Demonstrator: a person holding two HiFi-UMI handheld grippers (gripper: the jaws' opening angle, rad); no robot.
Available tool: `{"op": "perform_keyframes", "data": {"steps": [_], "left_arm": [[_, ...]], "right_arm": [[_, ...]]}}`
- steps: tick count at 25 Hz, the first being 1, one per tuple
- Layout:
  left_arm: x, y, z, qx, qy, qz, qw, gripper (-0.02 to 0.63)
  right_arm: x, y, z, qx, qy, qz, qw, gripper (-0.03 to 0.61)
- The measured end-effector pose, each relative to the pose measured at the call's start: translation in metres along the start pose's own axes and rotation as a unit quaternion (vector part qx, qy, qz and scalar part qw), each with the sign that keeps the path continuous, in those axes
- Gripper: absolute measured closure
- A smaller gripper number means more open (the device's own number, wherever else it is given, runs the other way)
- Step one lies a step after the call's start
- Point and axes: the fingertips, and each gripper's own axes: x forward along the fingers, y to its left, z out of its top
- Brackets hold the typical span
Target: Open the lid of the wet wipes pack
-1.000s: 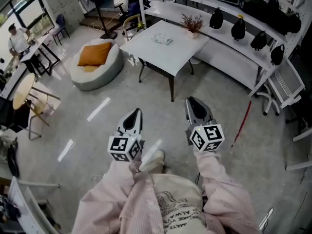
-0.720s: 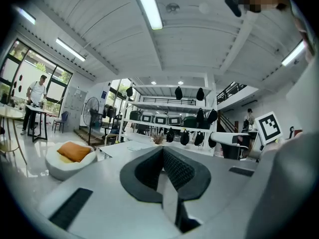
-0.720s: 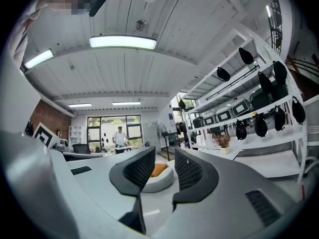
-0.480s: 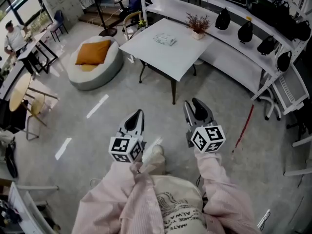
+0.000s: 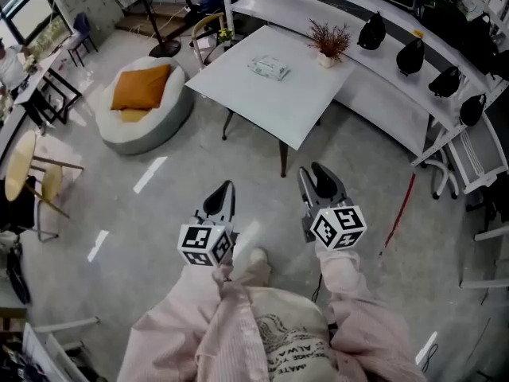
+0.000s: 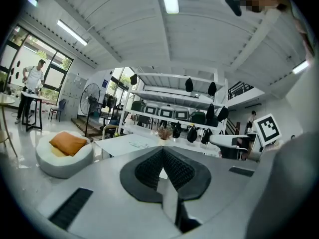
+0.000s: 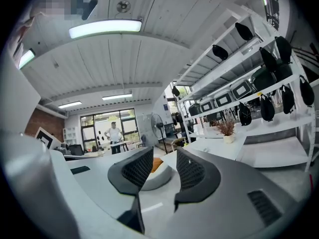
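Two grippers held out over the grey floor [image 5: 159,213], side by side, both well apart from the white surface [image 5: 262,106] ahead.

Left gripper [image 5: 221,193]: jaws pressed together, nothing in them.

Right gripper [image 5: 316,173]: jaws wide apart, have just been opening, nothing between them.

Wet wipes pack [image 5: 268,68] lies flat on the surface, toward its far side, with neither gripper near it.

Small potted plant [image 5: 329,40] at the surface's far corner, right of the pack and apart from it.

Pale beanbag [image 5: 151,126] on the floor to the left, with an orange cushion [image 5: 141,86] resting on it.

Pink sleeves [image 5: 354,293] reach up to the grippers.
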Motion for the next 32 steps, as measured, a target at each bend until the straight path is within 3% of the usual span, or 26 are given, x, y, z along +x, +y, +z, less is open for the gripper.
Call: {"op": "perform_keyframes", "data": {"steps": [10, 23, 32], "left_arm": [[0.062, 0.037, 0.020, 0.000, -0.006, -0.026, 0.9996, 0.617], [0.116, 0.078, 0.029, -0.004, -0.008, -0.021, 0.9997, 0.617], [0.201, 0.113, 0.037, -0.009, 0.002, -0.014, 0.9999, 0.617]], "right_arm": [[0.060, -0.020, 0.003, -0.012, 0.004, -0.020, 1.000, 0.463], [0.127, -0.045, 0.005, -0.021, 0.008, -0.017, 1.000, 0.463], [0.214, -0.090, 0.005, -0.028, 0.024, -0.002, 0.999, 0.463]]}}
